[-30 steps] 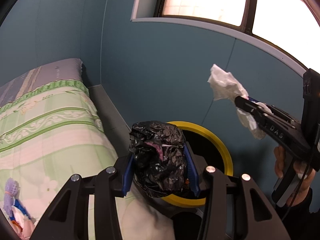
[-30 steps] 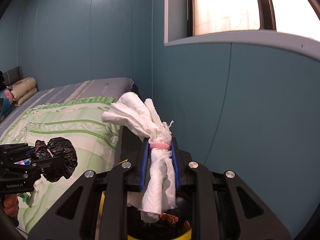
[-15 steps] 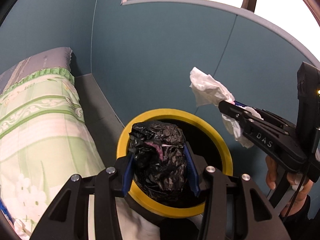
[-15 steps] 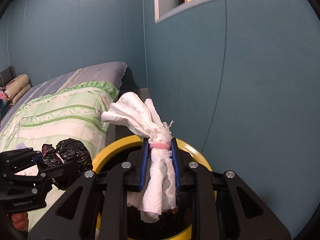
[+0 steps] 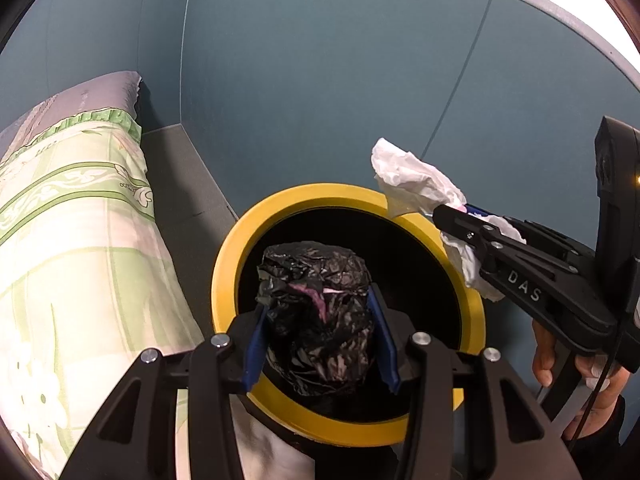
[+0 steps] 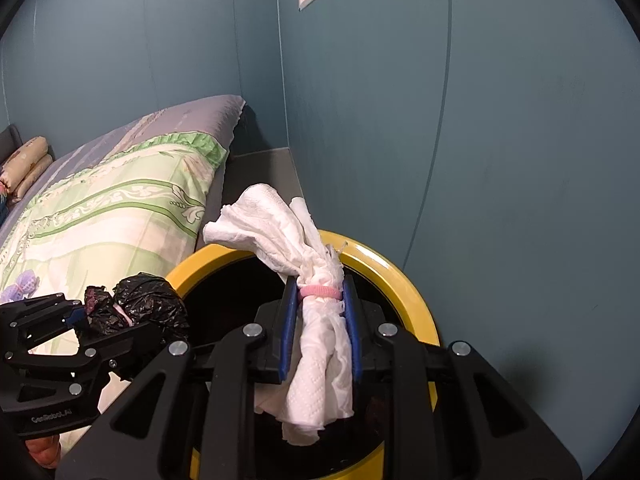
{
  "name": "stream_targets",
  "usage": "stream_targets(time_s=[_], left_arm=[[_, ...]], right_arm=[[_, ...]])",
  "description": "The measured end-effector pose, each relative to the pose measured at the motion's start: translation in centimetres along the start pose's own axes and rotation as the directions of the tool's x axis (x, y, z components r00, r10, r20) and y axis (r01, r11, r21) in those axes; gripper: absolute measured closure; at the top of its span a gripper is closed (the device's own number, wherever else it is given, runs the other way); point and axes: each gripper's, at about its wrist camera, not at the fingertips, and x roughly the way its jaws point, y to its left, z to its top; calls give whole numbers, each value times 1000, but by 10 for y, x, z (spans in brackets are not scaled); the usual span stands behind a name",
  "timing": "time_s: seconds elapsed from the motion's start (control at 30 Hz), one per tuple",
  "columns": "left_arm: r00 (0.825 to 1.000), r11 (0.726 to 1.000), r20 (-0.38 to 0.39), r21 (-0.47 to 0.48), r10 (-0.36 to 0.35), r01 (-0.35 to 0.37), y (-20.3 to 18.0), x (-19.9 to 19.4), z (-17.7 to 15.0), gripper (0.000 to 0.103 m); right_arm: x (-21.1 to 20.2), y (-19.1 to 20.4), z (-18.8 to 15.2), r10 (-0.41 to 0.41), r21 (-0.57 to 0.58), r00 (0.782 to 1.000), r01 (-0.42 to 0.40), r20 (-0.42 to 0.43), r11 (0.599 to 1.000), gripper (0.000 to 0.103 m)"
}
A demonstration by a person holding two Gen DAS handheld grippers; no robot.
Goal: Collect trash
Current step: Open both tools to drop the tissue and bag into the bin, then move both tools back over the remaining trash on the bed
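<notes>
Left gripper (image 5: 320, 340): clenched on a crumpled black plastic bag (image 5: 316, 312), blue pads pressed to both its sides.
Black bag position: held above the dark mouth of the yellow-rimmed bin (image 5: 348, 430).
Right gripper (image 6: 319, 332): clamped on a twisted white paper towel (image 6: 320, 340) bound by a pink band (image 6: 320, 291).
Towel position: over the far right edge of the bin's rim.
Bin: beside the bed (image 6: 100, 216), close to the blue wall (image 5: 320, 92).
</notes>
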Motion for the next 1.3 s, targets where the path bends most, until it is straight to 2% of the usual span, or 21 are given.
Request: stream_targets(time_s=[0.17, 0.27, 0.4, 0.5, 0.57, 0.67, 0.73, 0.8, 0.87, 1.0, 1.1, 1.3], left_arm=[[1000, 1000, -8, -6, -5, 4, 3, 7, 3, 60], [1000, 1000, -8, -12, -6, 6, 4, 7, 3, 57], [1000, 999, -5, -31, -12, 12, 9, 6, 3, 52], [1000, 999, 9, -43, -4, 4, 13, 2, 4, 34], [1000, 999, 22, -38, 7, -6, 15, -3, 5, 33], [999, 999, 42, -46, 19, -17, 19, -11, 6, 27], [998, 998, 60, -63, 26, -22, 25, -18, 7, 20], [997, 996, 76, -85, 34, -27, 35, -27, 9, 19], [994, 995, 91, -92, 58, -50, 44, -36, 10, 17], [985, 988, 125, -111, 119, -105, 68, -62, 9, 13], [977, 981, 139, -131, 159, -141, 87, -80, 6, 10], [953, 956, 149, -177, 262, -235, 133, -122, -4, 10]], right_arm=[[13, 7, 6, -1, 10, 1000, 1, -13, 1000, 81], [20, 6, 6, 2, 14, 1000, -2, -19, 1000, 67], [23, 7, 6, -5, 22, 1000, 6, -20, 1000, 65], [24, 8, 6, -11, 27, 1000, 11, -16, 1000, 65], [22, 8, 6, -13, 32, 1000, 13, -10, 999, 65], [16, 7, 7, -12, 32, 1000, 12, 1, 999, 64], [11, 9, 8, -12, 28, 1000, 12, 19, 1000, 62], [4, 10, 8, -11, 25, 999, 10, 33, 1000, 58], [-1, 14, 10, -8, 20, 999, 7, 47, 1000, 57], [-11, 23, 13, 7, 6, 998, -7, 69, 1000, 48], [-21, 30, 16, 26, -9, 996, -25, 86, 1000, 45], [-42, 60, 20, 87, -59, 988, -79, 131, 995, 39]])
